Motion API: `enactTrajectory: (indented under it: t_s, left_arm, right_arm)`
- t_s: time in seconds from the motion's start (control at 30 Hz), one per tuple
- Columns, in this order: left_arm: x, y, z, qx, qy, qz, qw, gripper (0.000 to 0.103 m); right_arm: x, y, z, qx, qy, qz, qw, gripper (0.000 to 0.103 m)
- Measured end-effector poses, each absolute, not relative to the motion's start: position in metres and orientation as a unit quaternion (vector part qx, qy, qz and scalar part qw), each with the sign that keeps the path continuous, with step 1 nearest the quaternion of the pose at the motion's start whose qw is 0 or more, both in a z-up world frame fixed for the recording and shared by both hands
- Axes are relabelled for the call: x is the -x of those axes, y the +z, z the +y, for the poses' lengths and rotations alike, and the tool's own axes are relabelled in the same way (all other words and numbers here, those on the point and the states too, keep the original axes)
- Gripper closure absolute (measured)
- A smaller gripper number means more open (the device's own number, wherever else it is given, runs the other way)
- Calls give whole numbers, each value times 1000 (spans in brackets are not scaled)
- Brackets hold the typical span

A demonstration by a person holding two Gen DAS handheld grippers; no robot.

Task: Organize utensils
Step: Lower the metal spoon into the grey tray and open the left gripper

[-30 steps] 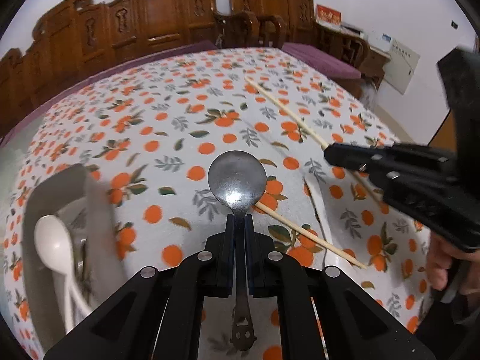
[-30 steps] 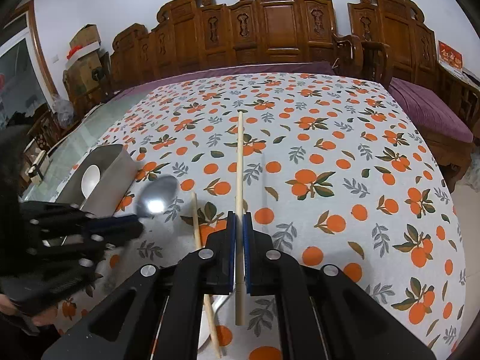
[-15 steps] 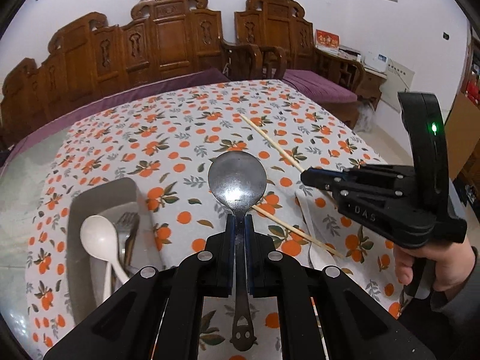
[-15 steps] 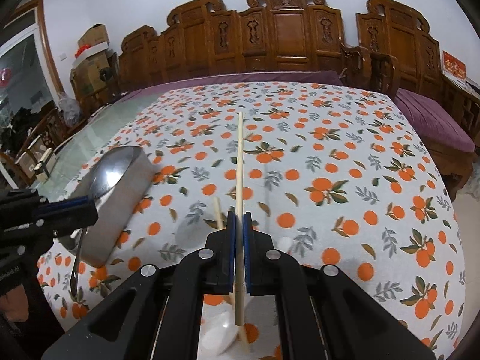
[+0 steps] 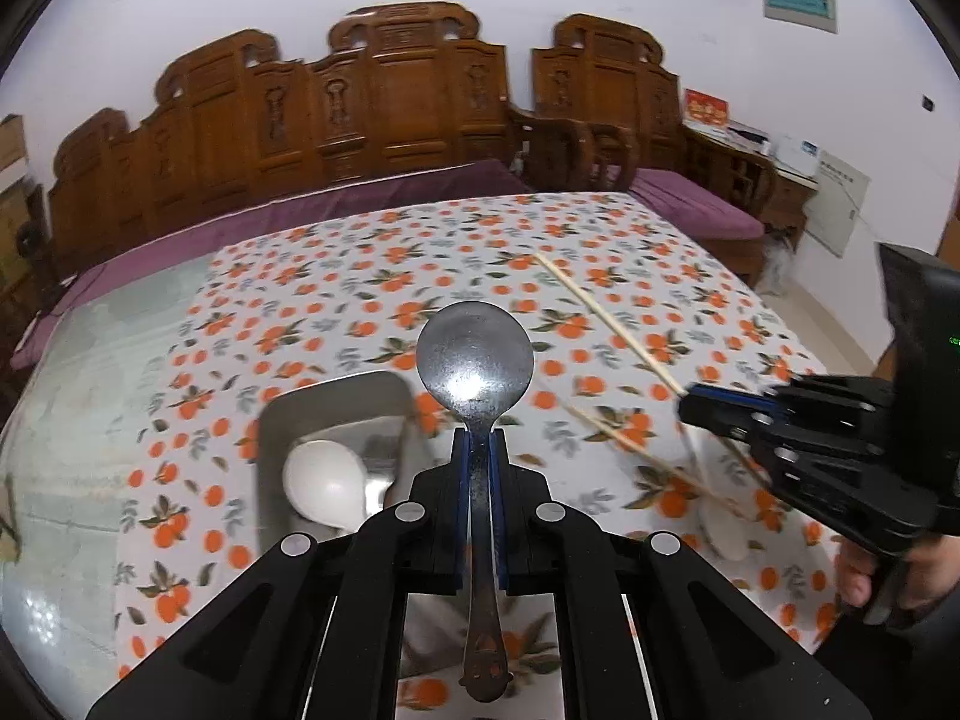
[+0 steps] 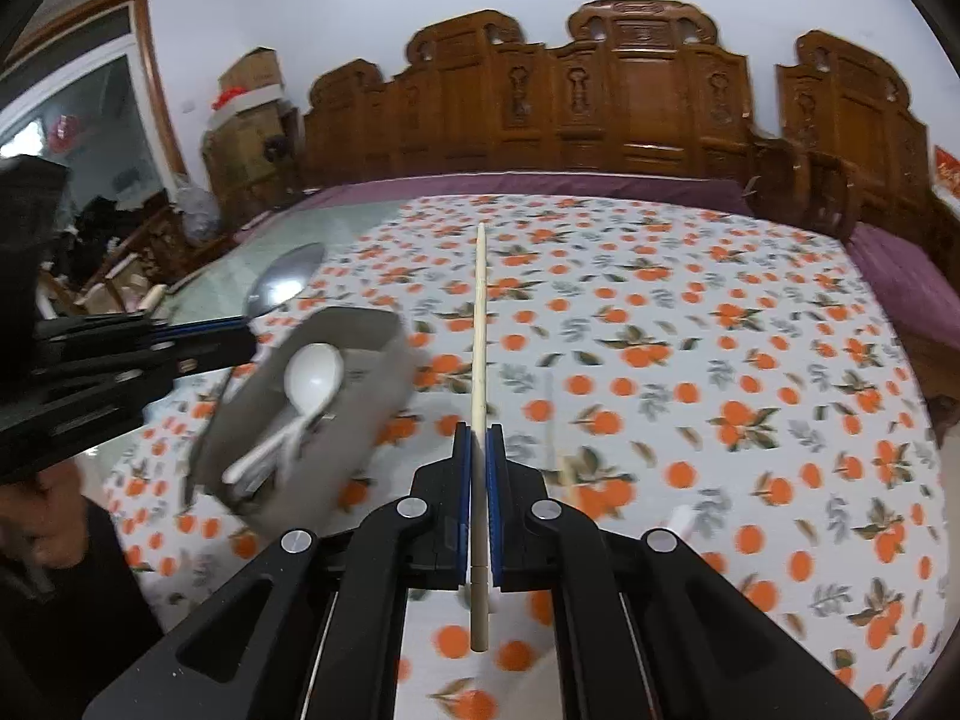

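My left gripper (image 5: 477, 438) is shut on a metal spoon (image 5: 475, 354), its bowl raised over the right edge of a grey utensil tray (image 5: 336, 402). The tray holds a white spoon (image 5: 324, 480) and a fork. My right gripper (image 6: 478, 438) is shut on a wooden chopstick (image 6: 480, 312), held above the table just right of the tray (image 6: 360, 396). The left gripper (image 6: 198, 342) and its metal spoon (image 6: 282, 285) show at the left of the right wrist view. A second chopstick (image 5: 612, 432) and a white spoon (image 5: 720, 531) lie on the cloth under the right gripper (image 5: 696, 405).
The table carries an orange-print cloth (image 6: 690, 330) with bare glass at its left side (image 5: 90, 390). Carved wooden chairs (image 6: 630, 96) stand behind the table. A person's hand (image 5: 870, 570) holds the right gripper.
Both grippers have risen and swung left towards the tray, each still holding its utensil. The metal spoon's bowl is now over the tray's right edge; the chopstick is beside the tray.
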State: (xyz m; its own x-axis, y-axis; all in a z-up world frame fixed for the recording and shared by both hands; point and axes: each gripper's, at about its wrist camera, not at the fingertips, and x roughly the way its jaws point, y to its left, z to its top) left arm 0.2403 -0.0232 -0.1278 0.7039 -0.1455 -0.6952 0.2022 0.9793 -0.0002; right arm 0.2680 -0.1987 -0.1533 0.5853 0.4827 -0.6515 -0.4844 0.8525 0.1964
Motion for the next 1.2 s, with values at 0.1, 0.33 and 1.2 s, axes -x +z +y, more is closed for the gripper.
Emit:
enactTrajectory:
  t_s: [0.1,0.33,1.2]
  left_arm:
    - [-244,-133,-6,-32,-80,378,922,98]
    - [-256,-156,28,-16,-56,395,917,98]
    - [-267,-209,53,-2,-32,447,894,81]
  right_arm:
    - [-262,-152,-186,5,285,367,886,97]
    - [-249,-151,-164,13,306,368,878,97]
    - [-244,-166,-151,28,313,388,867,97]
